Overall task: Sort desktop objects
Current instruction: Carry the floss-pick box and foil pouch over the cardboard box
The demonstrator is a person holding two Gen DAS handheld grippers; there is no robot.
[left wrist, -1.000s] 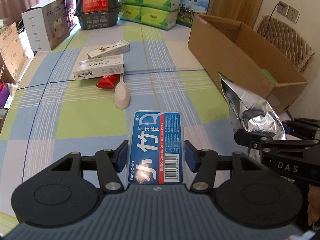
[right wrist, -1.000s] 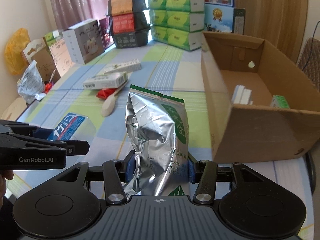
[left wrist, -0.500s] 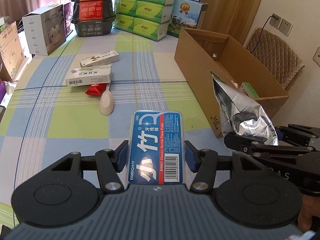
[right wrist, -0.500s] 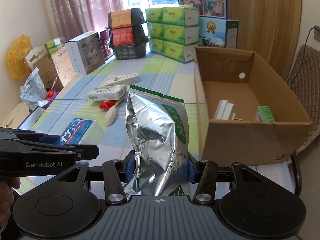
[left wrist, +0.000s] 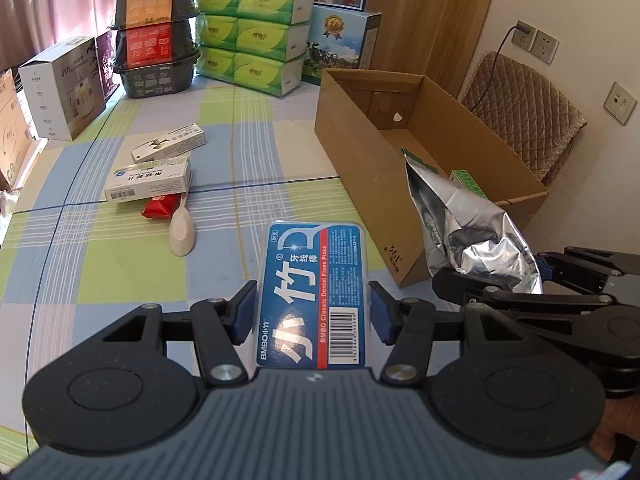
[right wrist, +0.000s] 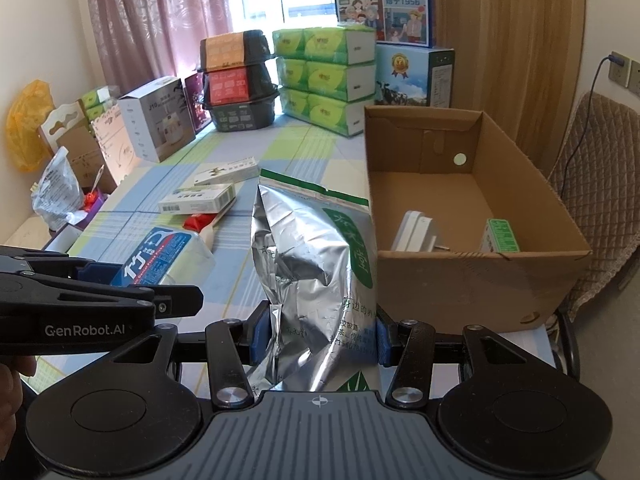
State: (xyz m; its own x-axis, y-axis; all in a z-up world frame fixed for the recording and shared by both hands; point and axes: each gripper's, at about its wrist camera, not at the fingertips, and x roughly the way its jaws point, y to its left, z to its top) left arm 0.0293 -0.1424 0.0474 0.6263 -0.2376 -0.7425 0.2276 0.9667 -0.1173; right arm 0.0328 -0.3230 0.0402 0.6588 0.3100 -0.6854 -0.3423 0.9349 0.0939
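Your left gripper [left wrist: 313, 313] has its blue pads pressed against both long sides of the blue floss-pick box [left wrist: 314, 294], which you hold flat and label-up above the checked tablecloth [left wrist: 120, 256], short of the cardboard box [left wrist: 360, 168]. Your right gripper [right wrist: 318, 334] is clamped on the lower part of the silver foil pouch [right wrist: 314, 268], fingers drawn in against its crumpled sides; the pouch stands upright, its green-edged top level with the near left corner of the cardboard box and just beside that box's left wall. In the left wrist view the pouch leans toward the box's open top, though you cannot tell whether it touches the rim. Inside the box lie a white plug-like item [right wrist: 416, 232] and a small green carton [right wrist: 502, 236] against the near wall. Farther out on the cloth, two long white cartons [left wrist: 150, 178] sit close together, the nearer one overlapping a red packet [left wrist: 160, 206], with a pale spoon [left wrist: 182, 232] beside it. Green tissue packs [left wrist: 256, 36] and stacked black trays [left wrist: 156, 44] line the far edge.
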